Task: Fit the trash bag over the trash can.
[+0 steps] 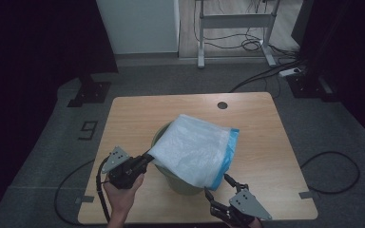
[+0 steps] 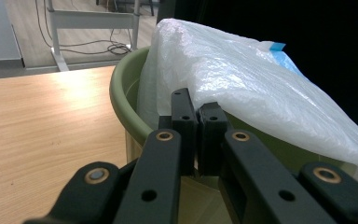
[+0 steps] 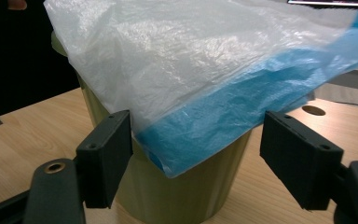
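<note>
A green bin (image 1: 183,184) stands near the front middle of the wooden table (image 1: 133,114). A translucent white bag (image 1: 192,147) with a blue edge band (image 1: 225,161) lies spread over its mouth. My left gripper (image 1: 147,156) is shut on the bag's corner at the bin's left rim (image 2: 121,93); in the left gripper view the white bag (image 2: 242,79) runs up from between the closed fingertips (image 2: 182,114). My right gripper (image 1: 218,186) stands open at the bin's front right, just below the blue band (image 3: 233,116). Its pads (image 3: 108,154) are wide apart, and the bag's lowest corner hangs between them.
A round cable hole (image 1: 222,105) sits near the table's far edge. Behind the table are a white cabinet (image 1: 138,23), a metal desk frame (image 1: 235,28) and cables on the floor (image 1: 261,76). A black stand foot (image 1: 89,92) rests at the far left.
</note>
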A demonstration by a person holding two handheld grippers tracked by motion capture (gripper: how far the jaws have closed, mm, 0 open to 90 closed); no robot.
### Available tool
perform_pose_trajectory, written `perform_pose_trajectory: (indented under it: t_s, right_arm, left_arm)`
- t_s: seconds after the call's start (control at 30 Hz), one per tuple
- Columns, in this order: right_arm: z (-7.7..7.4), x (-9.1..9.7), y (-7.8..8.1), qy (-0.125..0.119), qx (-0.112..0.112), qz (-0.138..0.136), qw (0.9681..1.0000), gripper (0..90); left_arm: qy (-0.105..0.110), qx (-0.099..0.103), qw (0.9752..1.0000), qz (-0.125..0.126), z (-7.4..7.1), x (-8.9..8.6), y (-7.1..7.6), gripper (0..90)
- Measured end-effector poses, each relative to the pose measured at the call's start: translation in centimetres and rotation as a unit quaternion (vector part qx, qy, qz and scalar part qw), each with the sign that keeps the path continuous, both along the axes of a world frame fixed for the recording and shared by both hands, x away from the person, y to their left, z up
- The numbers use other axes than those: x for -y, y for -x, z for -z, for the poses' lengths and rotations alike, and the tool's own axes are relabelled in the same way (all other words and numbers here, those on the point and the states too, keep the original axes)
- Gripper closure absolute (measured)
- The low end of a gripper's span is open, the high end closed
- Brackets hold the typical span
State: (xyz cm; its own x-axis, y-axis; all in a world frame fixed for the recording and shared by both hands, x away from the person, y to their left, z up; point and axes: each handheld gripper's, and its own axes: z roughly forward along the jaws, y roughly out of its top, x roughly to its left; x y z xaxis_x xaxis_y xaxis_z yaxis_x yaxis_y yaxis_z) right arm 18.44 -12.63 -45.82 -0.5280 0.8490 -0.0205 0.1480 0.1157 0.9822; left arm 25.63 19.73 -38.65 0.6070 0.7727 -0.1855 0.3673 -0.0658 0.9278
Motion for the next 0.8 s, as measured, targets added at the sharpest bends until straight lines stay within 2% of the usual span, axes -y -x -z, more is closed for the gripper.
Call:
perform_pose_trajectory:
  t_s: [0.07, 0.13, 0.2, 0.23, 0.27, 0.3, 0.5, 0.6, 0.7, 0.73, 0.8]
  right_arm:
    - [0.0, -0.1, -0.2, -0.004, -0.002, -0.006, 1.0, 33.4]
    - [0.0, 0.0, -0.3, -0.012, -0.001, -0.012, 0.9998, 44.9]
    - [-0.1, 0.1, -0.5, -0.023, -0.006, -0.021, 0.9995, 51.1]
    - [-0.1, 0.1, -0.5, -0.024, -0.006, -0.022, 0.9995, 56.3]
    - [-0.1, 0.1, -0.5, -0.024, -0.006, -0.022, 0.9995, 56.3]
    - [-0.3, 0.1, -0.6, -0.026, -0.005, -0.029, 0.9992, 63.1]
    - [-0.5, -0.2, -0.9, -0.022, 0.001, -0.036, 0.9991, 80.3]
    - [-0.6, -0.1, -1.0, -0.025, 0.003, -0.034, 0.9991, 86.6]
    - [-0.7, 0.0, -1.1, -0.029, 0.004, -0.03, 0.9991, 88.9]
    - [-0.7, 0.0, -1.1, -0.029, 0.004, -0.03, 0.9991, 88.9]
    - [-0.8, 0.2, -1.2, -0.03, 0.003, -0.03, 0.9991, 89.0]
  left_arm:
    - [0.002, -0.001, 1.0, 0.001, 0.1, -0.1, 0.0, 86.2]
    - [0.002, -0.001, 1.0, 0.002, 0.1, -0.1, 0.0, 85.8]
    - [0.002, -0.001, 1.0, 0.003, 0.1, -0.1, 0.0, 85.6]
    - [0.002, -0.001, 1.0, 0.004, 0.0, -0.1, 0.0, 85.5]
    - [0.002, -0.001, 1.0, 0.004, 0.0, -0.1, 0.0, 85.4]
    - [0.003, -0.001, 1.0, 0.005, 0.0, -0.1, 0.0, 85.3]
    - [0.004, 0.0, 0.9999, 0.009, 0.0, 0.1, 0.0, 84.7]
    - [0.004, 0.0, 0.9999, 0.011, 0.0, 0.2, 0.0, 84.5]
    - [0.004, 0.001, 0.9999, 0.013, 0.0, 0.2, 0.0, 83.0]
    - [0.004, 0.001, 0.9999, 0.013, 0.0, 0.2, 0.0, 81.5]
    - [0.005, 0.007, 0.9998, 0.018, -0.2, 0.2, 0.2, 72.4]
